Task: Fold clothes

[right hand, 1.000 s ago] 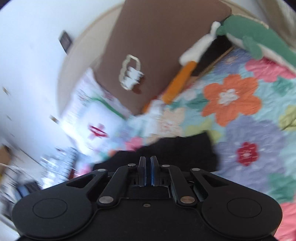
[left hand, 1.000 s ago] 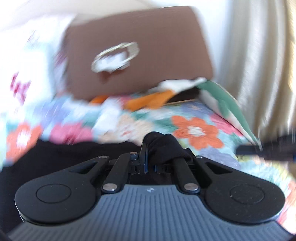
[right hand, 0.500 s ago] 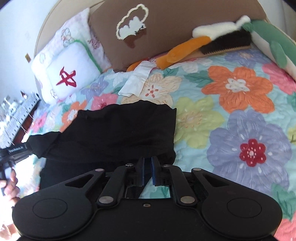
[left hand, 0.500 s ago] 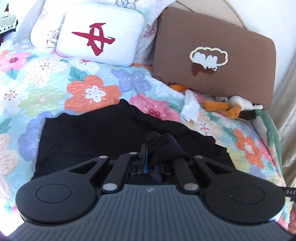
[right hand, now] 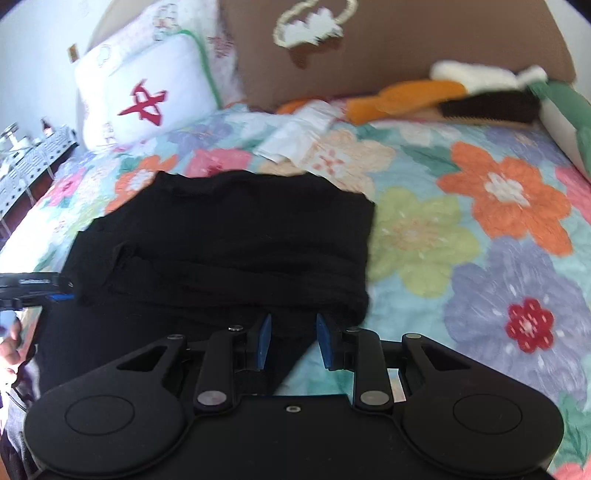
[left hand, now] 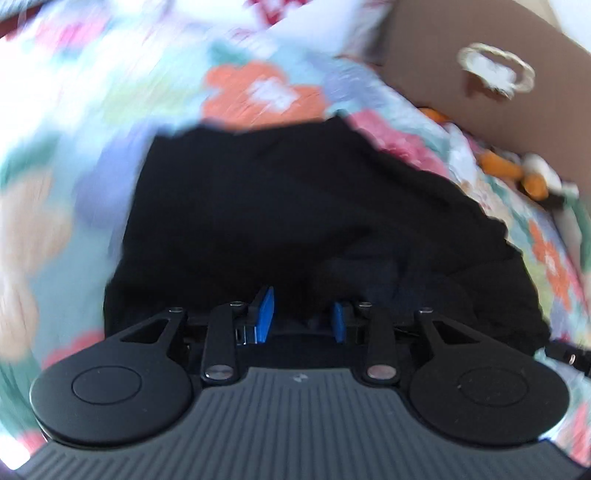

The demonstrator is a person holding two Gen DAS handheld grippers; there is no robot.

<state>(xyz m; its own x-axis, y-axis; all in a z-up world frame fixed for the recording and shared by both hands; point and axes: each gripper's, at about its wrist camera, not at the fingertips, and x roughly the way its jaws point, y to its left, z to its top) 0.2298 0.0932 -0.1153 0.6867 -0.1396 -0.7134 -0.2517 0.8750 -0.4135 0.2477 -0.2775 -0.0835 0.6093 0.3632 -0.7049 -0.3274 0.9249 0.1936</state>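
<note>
The floral quilt [right hand: 461,229] carries the black garment [right hand: 229,236], folded over itself, and both the left gripper [left hand: 303,314] and right gripper [right hand: 293,341] have just been opening, their 2 pad pairs gaping, apparently releasing the laid-down fold.

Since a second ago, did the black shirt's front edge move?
Yes. The black shirt now lies folded toward the brown pillow; both jaws have just been opening, letting go.

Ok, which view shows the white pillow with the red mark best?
The right wrist view: the white pillow sits whole and fairly sharp at the bed's head. The left wrist view catches only a blurred strip of it along the top edge.
</note>
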